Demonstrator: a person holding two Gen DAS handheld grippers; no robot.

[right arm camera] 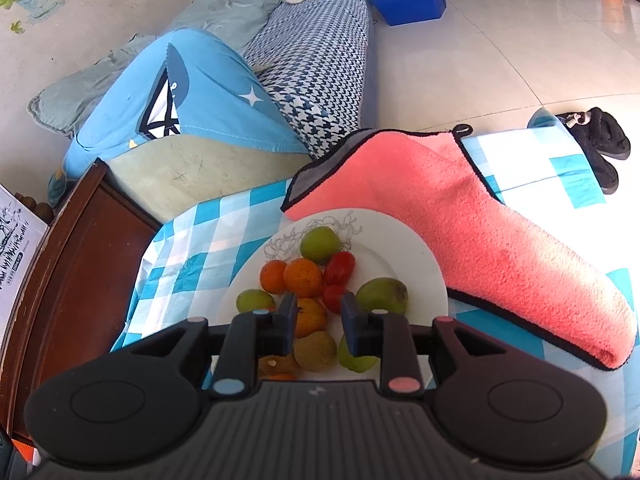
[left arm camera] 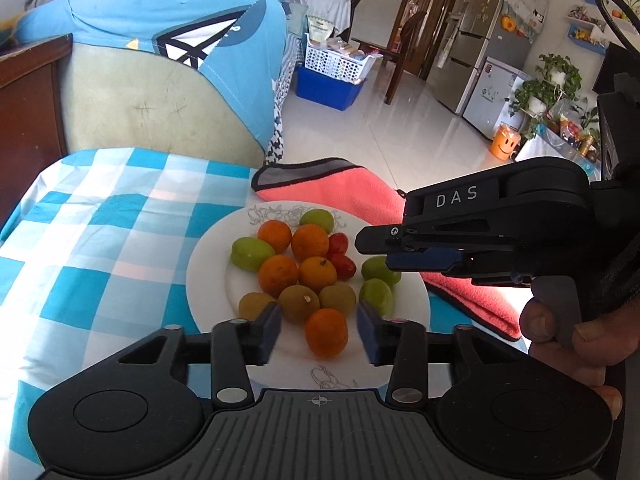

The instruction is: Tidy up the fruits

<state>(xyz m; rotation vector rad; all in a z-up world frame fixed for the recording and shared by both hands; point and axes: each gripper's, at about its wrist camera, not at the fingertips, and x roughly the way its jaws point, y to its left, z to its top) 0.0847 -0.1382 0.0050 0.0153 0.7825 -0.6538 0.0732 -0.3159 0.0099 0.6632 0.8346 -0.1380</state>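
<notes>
A white plate [left arm camera: 408, 300] on the blue checked tablecloth holds several small fruits: oranges [left arm camera: 326, 332], green ones [left arm camera: 251, 253], brown longans [left arm camera: 298, 303] and red cherry tomatoes [left arm camera: 343, 266]. My left gripper [left arm camera: 318, 330] is open and empty, its fingers on either side of the nearest orange, low over the plate's near side. My right gripper [right arm camera: 318, 318] is open and empty above the fruits [right arm camera: 308, 316]; it shows from the side in the left wrist view [left arm camera: 384, 250], over the plate's right edge [right arm camera: 432, 276].
A folded pink towel [right arm camera: 472, 216] lies on the table right of and behind the plate. A chair with a blue cloth [left arm camera: 160, 40] stands behind the table. A dark wooden edge [right arm camera: 80, 240] is on the left. Black slippers [right arm camera: 600, 144] lie on the floor.
</notes>
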